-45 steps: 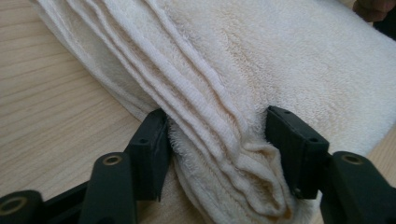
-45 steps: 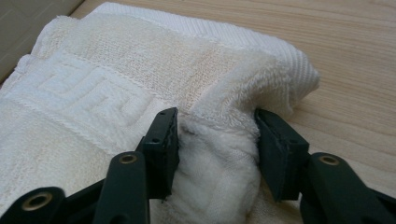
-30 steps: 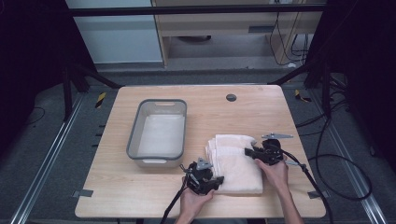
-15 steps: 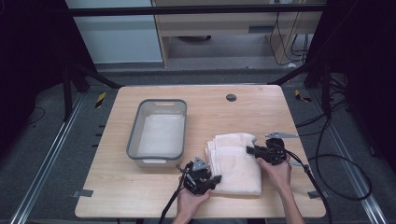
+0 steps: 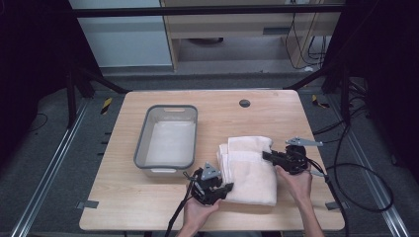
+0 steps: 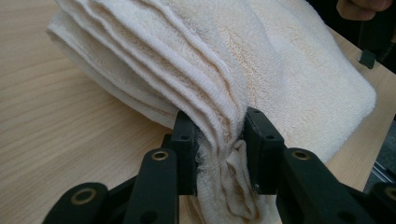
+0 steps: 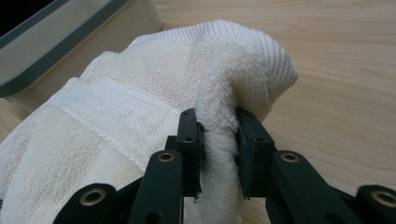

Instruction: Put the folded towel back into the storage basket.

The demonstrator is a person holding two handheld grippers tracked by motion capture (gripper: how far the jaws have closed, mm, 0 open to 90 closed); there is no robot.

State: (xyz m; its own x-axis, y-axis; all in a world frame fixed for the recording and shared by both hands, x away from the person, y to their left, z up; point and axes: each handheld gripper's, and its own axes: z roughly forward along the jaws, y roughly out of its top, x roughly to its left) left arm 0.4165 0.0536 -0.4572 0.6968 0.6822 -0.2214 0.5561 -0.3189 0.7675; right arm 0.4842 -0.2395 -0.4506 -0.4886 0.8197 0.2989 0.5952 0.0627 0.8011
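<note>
Towel [image 5: 249,165], cream and folded into a thick stack, lies on the wooden table [image 5: 123,212] toward its near right corner, just right of a grey plastic tub [image 5: 143,143]. The left gripper [image 5: 225,188] has its jaws pinching the towel's layered near-left edge. The right gripper [image 5: 266,156] has its jaws clamped on a bunched fold at the towel's right side.

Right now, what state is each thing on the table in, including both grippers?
Towel: folded, lying on the table, pinched at two edges.
Left gripper: fingers shut on the towel's layered edge.
Right gripper: fingers shut on a bunched fold of the towel.
Bin: upright, empty, beside the towel.
Table: bearing the bin and the towel.
</note>
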